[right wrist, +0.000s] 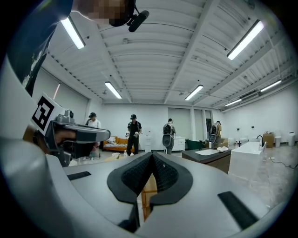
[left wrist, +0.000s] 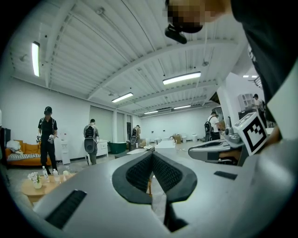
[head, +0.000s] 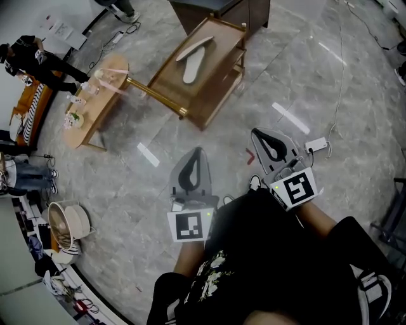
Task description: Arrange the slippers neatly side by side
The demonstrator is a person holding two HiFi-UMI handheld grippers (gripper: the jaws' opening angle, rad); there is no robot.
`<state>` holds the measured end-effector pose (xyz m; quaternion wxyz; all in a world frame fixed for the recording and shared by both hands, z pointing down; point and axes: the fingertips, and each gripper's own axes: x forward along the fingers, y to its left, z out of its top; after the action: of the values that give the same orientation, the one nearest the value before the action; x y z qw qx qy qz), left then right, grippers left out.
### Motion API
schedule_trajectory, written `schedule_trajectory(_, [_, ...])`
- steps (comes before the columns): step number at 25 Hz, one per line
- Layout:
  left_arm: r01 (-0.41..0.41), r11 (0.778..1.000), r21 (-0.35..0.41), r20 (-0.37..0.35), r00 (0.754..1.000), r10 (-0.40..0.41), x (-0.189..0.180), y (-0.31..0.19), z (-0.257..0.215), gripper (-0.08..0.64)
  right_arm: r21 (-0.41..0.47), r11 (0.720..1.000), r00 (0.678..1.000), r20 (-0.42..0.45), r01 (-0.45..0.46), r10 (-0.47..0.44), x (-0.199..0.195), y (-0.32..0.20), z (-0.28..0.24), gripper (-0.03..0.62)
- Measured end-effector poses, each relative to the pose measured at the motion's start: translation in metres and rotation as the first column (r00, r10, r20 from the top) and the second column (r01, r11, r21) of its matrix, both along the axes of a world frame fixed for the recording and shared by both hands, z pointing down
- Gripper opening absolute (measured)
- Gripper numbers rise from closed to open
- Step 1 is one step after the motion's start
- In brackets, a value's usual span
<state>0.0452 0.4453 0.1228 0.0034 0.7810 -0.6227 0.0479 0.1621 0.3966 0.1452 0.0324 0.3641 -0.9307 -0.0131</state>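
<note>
1. Slippers (head: pixel 193 66): the pale pair lies on top of the wooden bench (head: pixel 170 81), far ahead of both tools in the head view. The two sit close together at an angle, not parallel. Whether they touch is too small to tell.
2. The left hand-held gripper (left wrist: pixel 152 157) has its dark ribbed pads pressed together with nothing between them. It points level and is well apart from the bench.
3. The right hand-held gripper (right wrist: pixel 151 156) is likewise closed and empty, held level beside the left one.
4. In each gripper view only a thin strip of wooden frame shows below the shut pads. The grey body of the tool hides the rest.
5. A dark cabinet (head: pixel 222 11) behind the bench is cut off by the top edge of the head view.
6. The person's black clothing covers most of both forearms. A white print (head: pixel 212 270) on the clothing is too blurred to read.
7. The marker cubes carry black-and-white square patterns, not letters.
8. A low table (head: pixel 95 108) left of the bench holds small bottles and flowers. Any labels on them are too small to make out.
9. A white power strip (head: pixel 315 145) lies on the grey floor beside the right tool, and its cable runs away toward the top of the head view.
</note>
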Motion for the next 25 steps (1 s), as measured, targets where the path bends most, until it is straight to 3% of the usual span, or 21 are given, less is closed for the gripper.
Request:
schedule_trajectory(13, [0.015,0.999,-0.038,0.017,1.000,-0.015,0.045,-0.027,0.015,0.002,-0.049,0.999,1.000,0.008,-0.009,0.009,0.056,-0.027,0.017,-0.003])
schedule_trajectory(25, [0.027,0.995,-0.098,0.005,1.000,-0.027,0.051,-0.027,0.038,0.002,-0.099,0.995,0.999,-0.033,-0.019,0.016,0.074,-0.029,0.041,-0.003])
